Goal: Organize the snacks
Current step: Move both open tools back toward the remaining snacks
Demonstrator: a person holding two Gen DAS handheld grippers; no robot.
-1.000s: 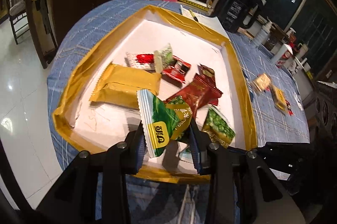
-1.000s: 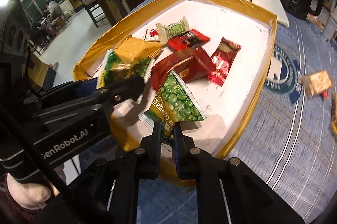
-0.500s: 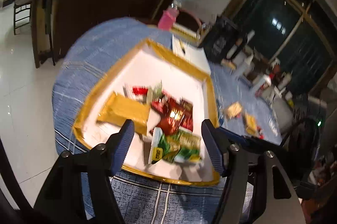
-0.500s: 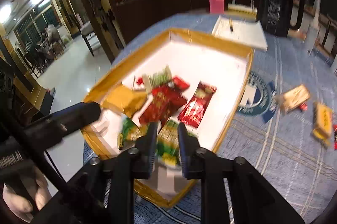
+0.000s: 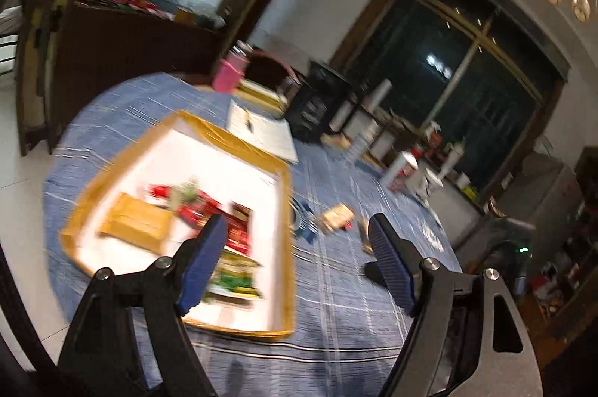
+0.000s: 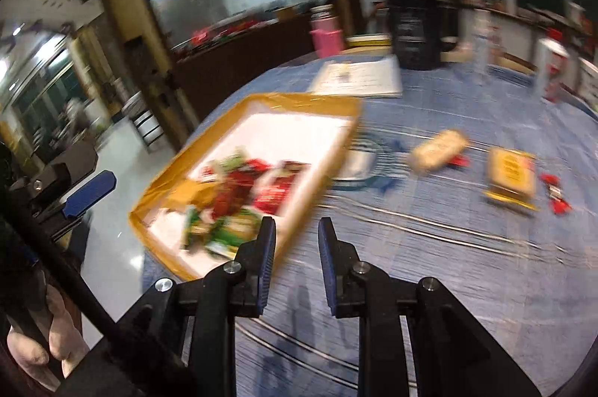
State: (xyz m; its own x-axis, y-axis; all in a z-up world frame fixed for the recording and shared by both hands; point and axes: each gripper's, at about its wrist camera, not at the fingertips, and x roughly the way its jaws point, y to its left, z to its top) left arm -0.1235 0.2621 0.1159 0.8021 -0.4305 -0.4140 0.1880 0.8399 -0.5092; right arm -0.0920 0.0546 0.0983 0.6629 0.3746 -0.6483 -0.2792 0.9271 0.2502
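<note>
Snacks, left wrist view: a heap of packets [image 5: 209, 229] is seen lying in the gold-edged tray [image 5: 286, 210], at its near end; loose packets [image 5: 336, 216] are seen on the blue tablecloth [image 5: 336, 285], just beyond the tray's right edge.
Left gripper [image 5: 295, 260]: the jaws have just been opening and stand spread wide, with nothing pinched between them.
Bearing from left jaws: the loose packets lie ahead, seen in the gap between the two fingers, well apart from the tips.
Snacks, right wrist view: a tan biscuit packet [image 6: 437, 150], a yellow packet [image 6: 510, 176] and small red sweets [image 6: 557, 195] are spread in a row on the cloth, right of the tray [image 6: 209, 150].
Long axis: the tan packet is laid slantwise, rising to the right; the yellow packet is laid nearly end-on to the jaws.
Right gripper [image 6: 297, 240]: the jaws are parted only narrowly, and nothing is held between them.
Bearing from right jaws: the loose packets lie ahead and to the right, the tray's near corner just to the left.
Nearer hand: the right is judged the better placed, since the row lies on its side.
</note>
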